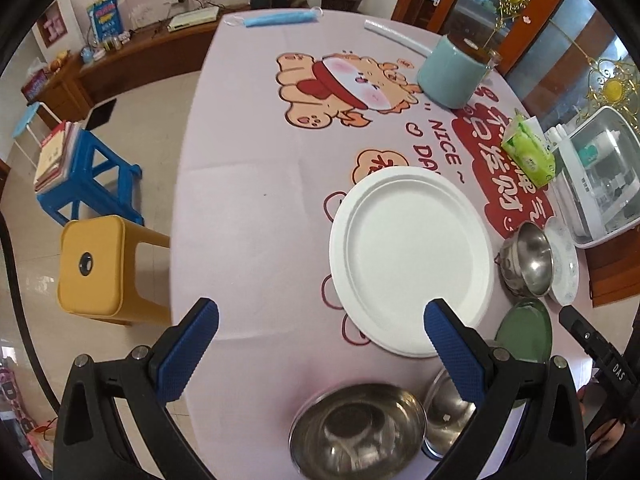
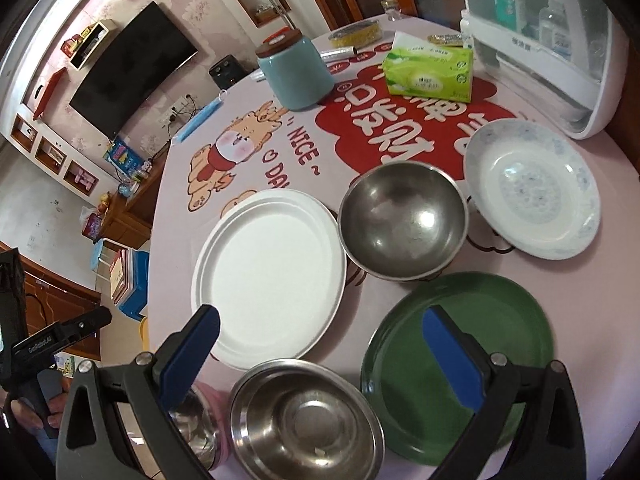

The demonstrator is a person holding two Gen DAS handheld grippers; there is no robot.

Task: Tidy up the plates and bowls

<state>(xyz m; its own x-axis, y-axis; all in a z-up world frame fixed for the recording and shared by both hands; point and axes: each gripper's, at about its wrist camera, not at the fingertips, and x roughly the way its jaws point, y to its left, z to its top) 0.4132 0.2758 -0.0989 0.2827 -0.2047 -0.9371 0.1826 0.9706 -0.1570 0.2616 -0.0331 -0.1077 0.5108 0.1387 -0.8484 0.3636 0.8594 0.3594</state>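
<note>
A white plate (image 1: 410, 260) (image 2: 268, 276) lies mid-table. A deep steel bowl (image 1: 528, 258) (image 2: 402, 220) stands right of it, with a white patterned dish (image 1: 566, 264) (image 2: 532, 188) beyond. A green plate (image 1: 524, 330) (image 2: 460, 364) lies near the front. Two shallow steel bowls sit at the front edge, one wide (image 1: 358, 426) (image 2: 306, 420) and one partly hidden (image 1: 444, 412) (image 2: 196, 428). My left gripper (image 1: 322, 344) is open and empty above the front of the table. My right gripper (image 2: 320, 348) is open and empty above the wide bowl and green plate.
A teal jar (image 1: 452, 74) (image 2: 296, 72), a green tissue pack (image 1: 530, 152) (image 2: 428, 70) and a white appliance (image 1: 600, 184) (image 2: 560, 40) stand at the back right. A face mask (image 1: 280, 18) lies at the far edge. Yellow (image 1: 94, 266) and blue (image 1: 92, 176) stools stand left of the table.
</note>
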